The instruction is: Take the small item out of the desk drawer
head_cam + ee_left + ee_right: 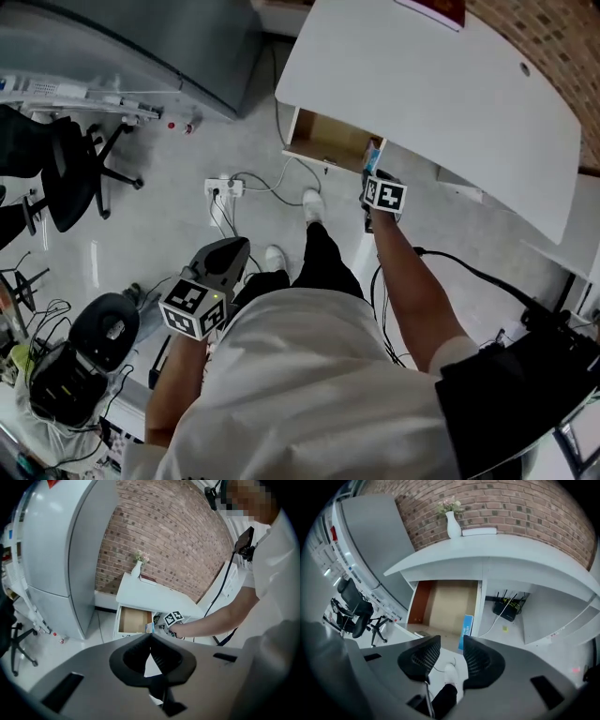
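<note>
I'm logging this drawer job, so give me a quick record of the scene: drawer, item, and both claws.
drawer: open, under the white desk
item: blue box, upright in the drawer, at its right side
right claw: open, empty, aimed toward the box
left claw: shut, empty, away from the desk

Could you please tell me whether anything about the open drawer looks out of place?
Only slightly: a blue box stands on edge against the right wall of the drawer, the only thing visible inside. Nothing looks spilled or damaged.
</note>
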{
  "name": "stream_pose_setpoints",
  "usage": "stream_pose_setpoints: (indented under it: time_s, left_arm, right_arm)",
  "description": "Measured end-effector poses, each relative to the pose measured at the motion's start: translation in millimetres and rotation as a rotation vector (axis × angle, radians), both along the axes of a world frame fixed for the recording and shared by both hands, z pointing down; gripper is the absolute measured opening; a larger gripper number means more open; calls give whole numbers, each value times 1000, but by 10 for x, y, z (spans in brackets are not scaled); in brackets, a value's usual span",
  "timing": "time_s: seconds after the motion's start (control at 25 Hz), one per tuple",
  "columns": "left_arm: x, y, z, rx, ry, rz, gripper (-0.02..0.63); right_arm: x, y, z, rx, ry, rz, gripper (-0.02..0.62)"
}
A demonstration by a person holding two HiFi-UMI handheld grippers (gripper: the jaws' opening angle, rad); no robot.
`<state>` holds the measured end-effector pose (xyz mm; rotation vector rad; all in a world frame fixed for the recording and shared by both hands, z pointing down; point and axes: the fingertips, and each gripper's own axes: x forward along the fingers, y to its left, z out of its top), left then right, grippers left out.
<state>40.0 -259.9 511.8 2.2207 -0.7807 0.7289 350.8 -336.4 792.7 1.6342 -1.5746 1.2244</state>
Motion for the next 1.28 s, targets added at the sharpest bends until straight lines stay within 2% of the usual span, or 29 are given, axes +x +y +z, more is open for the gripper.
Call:
stream_pose_setpoints:
  time_s: [0.24, 0.6, 0.68, 0.76, 0.88, 1.28]
  left_arm:
    - [190, -257, 227, -56, -23, -30, 23]
    - [175, -472, 413, -104, -28, -57, 23]
    - [159, -494, 412, -108, -28, -63, 23]
    - [144, -511, 412, -110, -32, -74, 23]
    - [151, -533, 397, -109, -30, -85, 23]
    - [48, -425, 213, -48, 11, -75, 23]
  right_arm:
    - [234, -280, 578, -88, -6, 51, 195]
    - [285, -568, 958, -150, 8, 117, 186]
    - [270, -574, 988, -173, 7, 135, 139]
    - [221, -587, 997, -184, -12, 141, 132]
    - [338, -591, 974, -189, 40, 135, 114]
    - [307, -555, 571, -137, 64, 88, 110]
